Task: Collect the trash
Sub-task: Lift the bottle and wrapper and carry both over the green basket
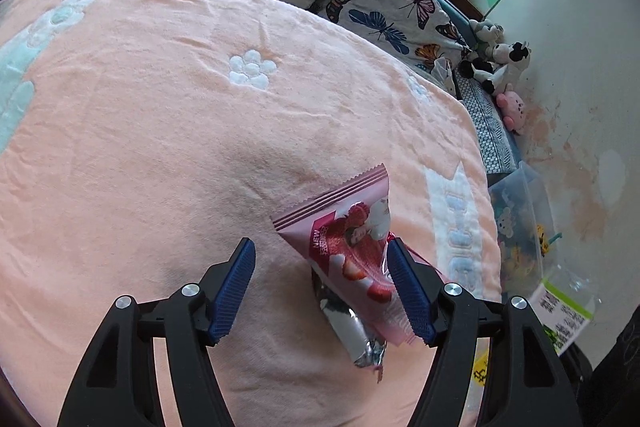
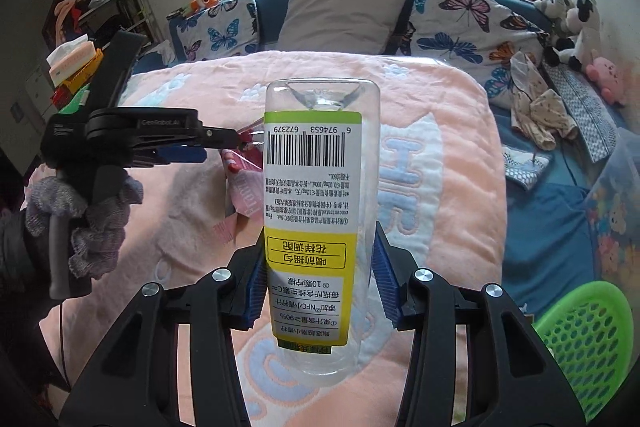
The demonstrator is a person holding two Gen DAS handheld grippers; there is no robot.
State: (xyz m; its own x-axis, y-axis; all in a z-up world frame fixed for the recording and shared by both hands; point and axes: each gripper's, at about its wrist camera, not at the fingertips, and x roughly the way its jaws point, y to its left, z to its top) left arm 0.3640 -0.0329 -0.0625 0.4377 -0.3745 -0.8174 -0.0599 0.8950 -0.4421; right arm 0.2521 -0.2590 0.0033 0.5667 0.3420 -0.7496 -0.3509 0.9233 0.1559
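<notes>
While your right gripper (image 2: 318, 283) clamps the clear bottle (image 2: 316, 211), your left gripper (image 1: 320, 283) gapes wide around a strawberry snack wrapper (image 1: 352, 247).

pink snack wrapper (image 1: 352, 247): "NEW" | clear bottle (image 2: 320, 211), label upside down: barcode digits "6 974653 672379", also "NFC", "90%", "10" amid Chinese print | left gripper (image 2: 224, 143) body: "GenRobot.AI"
</notes>
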